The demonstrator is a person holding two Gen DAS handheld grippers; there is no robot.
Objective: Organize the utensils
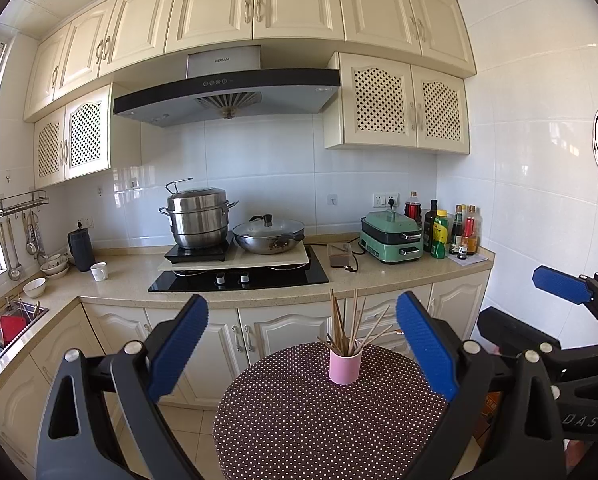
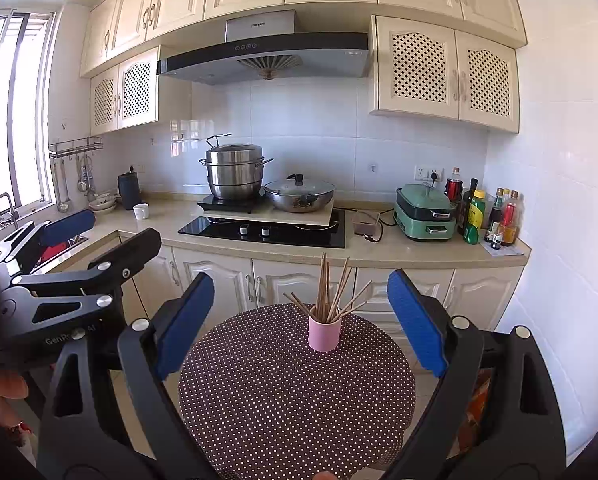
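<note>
Left gripper (image 1: 303, 350) and right gripper (image 2: 299, 322) spread wide, empty, framing pink cup (image 1: 345, 368) of chopsticks (image 1: 347, 326) at frame centre, upright for easy reach.

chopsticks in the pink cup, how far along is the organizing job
Done: the wooden chopsticks all stand in the pink cylindrical cup on the round brown polka-dot table, fanned out loosely. No loose utensils show on the table. In hand: nothing; the left hand-held gripper and right hand-held gripper are open and empty. Left: apparently nothing, perhaps straightening the bundle.
</note>
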